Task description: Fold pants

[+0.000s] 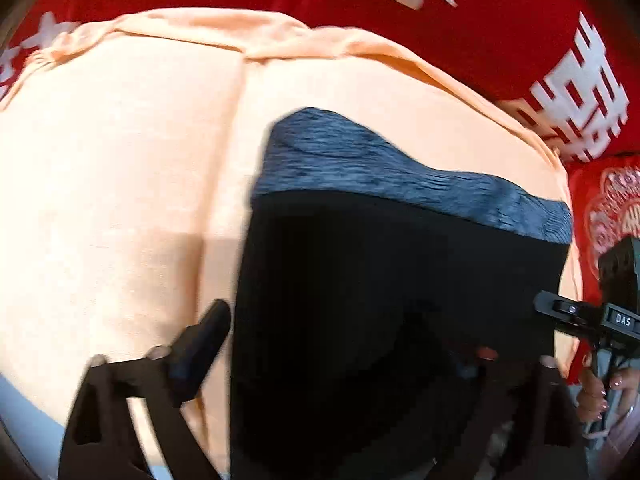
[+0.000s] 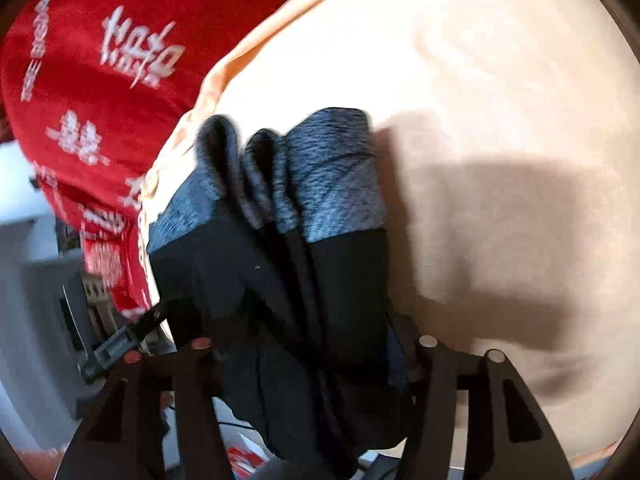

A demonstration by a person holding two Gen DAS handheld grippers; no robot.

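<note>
Largest item in view: the tabletop [image 1: 120,168], draped in a peach cloth, with a red printed banner [image 1: 500,20] beyond its far edge. On the cloth I see the pants [image 1: 380,280], black with a grey heathered waistband [image 1: 400,176]; they lie partly folded, and the right wrist view shows several stacked layers bunched at the band end. Long axis runs from the waistband back toward me, roughly along both grippers' fingers. The right gripper [image 2: 312,344] has the black fabric heaped between its fingers and appears clenched on the pants, though I judge this from the bunching, not from seeing the pads. The left gripper [image 1: 340,344] stands spread; one finger [image 1: 204,336] sits just off the pants' left edge, the other hidden by cloth. I judge the right side nearer for the next fold.
</note>
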